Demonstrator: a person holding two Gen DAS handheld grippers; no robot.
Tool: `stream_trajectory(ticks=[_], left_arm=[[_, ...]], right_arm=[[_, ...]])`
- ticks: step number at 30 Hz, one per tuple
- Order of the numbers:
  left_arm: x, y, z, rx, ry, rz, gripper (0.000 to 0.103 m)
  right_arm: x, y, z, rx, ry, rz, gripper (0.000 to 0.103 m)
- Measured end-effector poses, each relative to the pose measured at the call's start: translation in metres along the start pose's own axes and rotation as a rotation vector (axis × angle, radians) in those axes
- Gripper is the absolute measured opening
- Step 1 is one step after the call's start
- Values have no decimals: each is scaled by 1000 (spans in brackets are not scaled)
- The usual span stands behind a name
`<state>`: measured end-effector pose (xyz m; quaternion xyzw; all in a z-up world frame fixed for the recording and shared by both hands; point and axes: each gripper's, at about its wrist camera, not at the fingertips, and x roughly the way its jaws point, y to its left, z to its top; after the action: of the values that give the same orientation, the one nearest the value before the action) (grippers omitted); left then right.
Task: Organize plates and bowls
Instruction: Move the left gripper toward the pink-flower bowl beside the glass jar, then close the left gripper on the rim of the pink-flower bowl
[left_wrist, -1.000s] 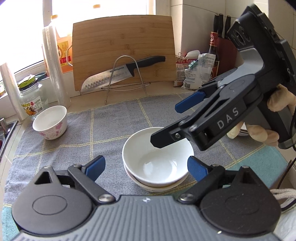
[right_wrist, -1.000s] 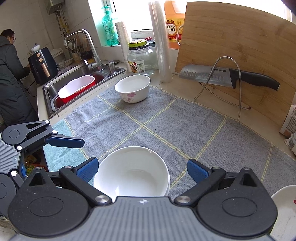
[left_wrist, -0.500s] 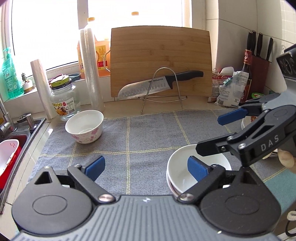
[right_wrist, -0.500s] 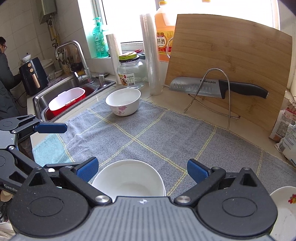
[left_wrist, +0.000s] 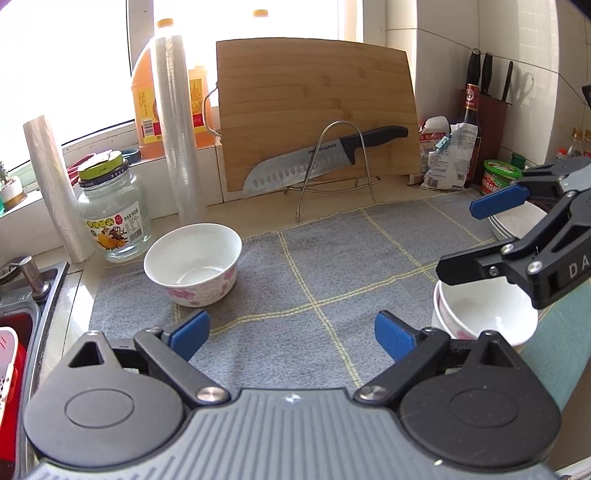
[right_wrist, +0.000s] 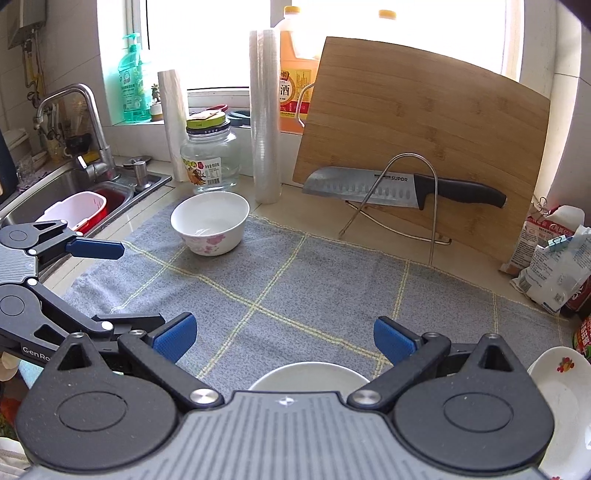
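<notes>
Stainless sink (right_wrist: 55, 188) at far left, then grey checked cloth (left_wrist: 332, 266) covering the desk. Flowered bowl (left_wrist: 192, 264) sits left on it; stacked bowls (left_wrist: 484, 314) right. Knife (left_wrist: 317, 162) reads "SUPOR". Left gripper (left_wrist: 291, 330) and right gripper (right_wrist: 282, 338) fingers gape, empty.

Left gripper (left_wrist: 291, 332): jaws spread wide, blue pads (left_wrist: 190, 329) well apart, nothing between them; it hangs level above the surface near its front edge. Right gripper (right_wrist: 282, 338): jaws likewise spread wide and holding nothing. In the left wrist view it enters from the right edge, fingers pointing left, one finger above the other.
</notes>
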<state>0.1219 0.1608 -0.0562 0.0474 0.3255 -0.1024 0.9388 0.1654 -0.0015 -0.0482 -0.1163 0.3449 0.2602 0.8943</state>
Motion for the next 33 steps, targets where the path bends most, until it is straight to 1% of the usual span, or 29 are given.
stream_trajectory(ticks=[2, 4, 8, 13, 14, 16, 18, 20, 23, 28, 33], left_arm=[[2, 18, -1, 12, 1, -23, 96], [5, 35, 0, 15, 11, -27, 96], [13, 62, 6, 3, 33, -10, 96], [25, 80, 16, -8, 43, 25, 96], [27, 83, 18, -9, 41, 29, 96], [31, 87, 22, -8, 51, 43, 96], [35, 92, 25, -12, 59, 28, 96], [38, 97, 28, -22, 63, 19, 96], [45, 102, 33, -20, 67, 21, 96], [63, 114, 48, -30, 76, 20, 96], [89, 123, 60, 4, 89, 23, 95]], right_arm=[[7, 17, 3, 8, 2, -24, 103], [15, 33, 7, 21, 9, -42, 103], [23, 57, 17, 31, 5, -40, 103], [37, 81, 31, -1, -10, -39, 103], [40, 84, 31, -6, -17, -39, 103], [48, 89, 33, -9, -27, -70, 103], [57, 92, 35, -15, -7, -74, 103], [60, 93, 35, -18, -16, -84, 103], [67, 92, 39, 4, -18, -80, 103], [86, 95, 44, -10, -14, -77, 103], [107, 103, 49, -25, 6, -69, 103]])
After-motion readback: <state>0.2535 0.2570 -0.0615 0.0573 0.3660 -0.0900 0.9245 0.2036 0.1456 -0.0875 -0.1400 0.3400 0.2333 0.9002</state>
